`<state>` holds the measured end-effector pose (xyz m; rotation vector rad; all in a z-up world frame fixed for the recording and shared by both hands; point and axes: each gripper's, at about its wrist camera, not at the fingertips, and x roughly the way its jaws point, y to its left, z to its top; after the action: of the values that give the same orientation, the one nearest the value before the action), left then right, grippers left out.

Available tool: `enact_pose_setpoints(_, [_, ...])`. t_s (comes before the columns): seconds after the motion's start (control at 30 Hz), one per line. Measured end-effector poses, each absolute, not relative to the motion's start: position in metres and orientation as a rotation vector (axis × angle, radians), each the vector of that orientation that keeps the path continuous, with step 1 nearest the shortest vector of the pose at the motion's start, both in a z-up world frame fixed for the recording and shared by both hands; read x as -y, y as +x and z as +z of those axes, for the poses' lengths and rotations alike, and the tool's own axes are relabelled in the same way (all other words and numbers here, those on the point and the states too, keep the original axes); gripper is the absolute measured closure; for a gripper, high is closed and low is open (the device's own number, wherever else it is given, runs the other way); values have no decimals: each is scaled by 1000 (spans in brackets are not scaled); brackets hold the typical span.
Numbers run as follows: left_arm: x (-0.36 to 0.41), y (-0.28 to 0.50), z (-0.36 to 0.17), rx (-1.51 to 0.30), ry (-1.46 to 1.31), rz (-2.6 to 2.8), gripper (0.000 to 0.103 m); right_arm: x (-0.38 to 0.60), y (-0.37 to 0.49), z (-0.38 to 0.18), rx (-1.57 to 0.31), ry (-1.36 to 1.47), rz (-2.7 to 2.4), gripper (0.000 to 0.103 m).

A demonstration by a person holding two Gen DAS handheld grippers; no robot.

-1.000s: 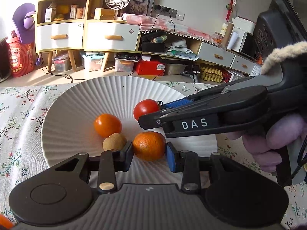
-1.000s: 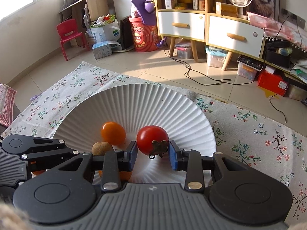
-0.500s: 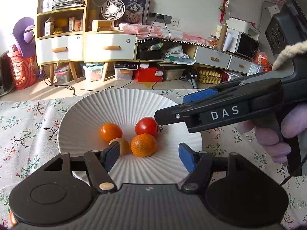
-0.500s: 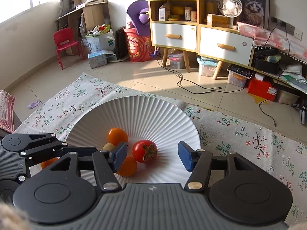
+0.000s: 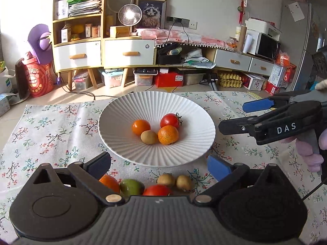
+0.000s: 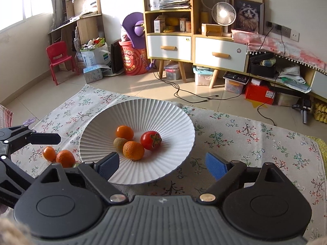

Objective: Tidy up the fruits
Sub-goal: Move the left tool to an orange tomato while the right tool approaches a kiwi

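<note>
Left hand-held gripper & right hand-held gripper: blue pads spread wide, nothing held; both pulled back vs 0.5 s ago. Ribbed white plate on floral cloth tabletop holds glossy tomato, dimpled mandarin, fuzzy kiwi, smooth orange.

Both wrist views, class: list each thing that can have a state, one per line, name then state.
left gripper: jaws open, empty
right gripper: jaws open, empty
plate: holds four fruits
tomato: resting in plate
mandarin: in plate, touching kiwi
kiwi: in plate
loose fruits: on tablecloth, outside plate
fan: lit
</note>
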<state>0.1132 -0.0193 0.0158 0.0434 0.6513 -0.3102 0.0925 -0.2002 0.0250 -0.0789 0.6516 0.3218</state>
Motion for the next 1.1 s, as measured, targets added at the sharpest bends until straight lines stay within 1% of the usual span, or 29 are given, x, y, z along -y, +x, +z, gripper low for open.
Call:
enact_pose_setpoints(0.17, [8, 99, 12, -671, 95, -276, 9, 194, 71, 12, -662, -121, 290, 9])
enact_pose_setpoints(0.23, [3, 94, 11, -675, 101, -263, 9, 191, 62, 8, -667, -123, 291, 4])
enact_pose_setpoints(0.43, [-18, 79, -2, -682, 77, -225, 9, 180, 46, -3, -696, -88, 282, 1])
enact_pose_setpoints(0.6, [-32, 70, -12, -680, 111, -195, 9, 169, 30, -16, -700, -83, 293, 1])
enact_pose_setpoints(0.93, [-69, 65, -27, -686, 36, -86, 9, 155, 12, -35, -704, -79, 313, 1])
enact_pose_setpoints(1.1, [-72, 67, -33, -687, 53, -57, 9, 142, 4, -43, -702, -118, 322, 1])
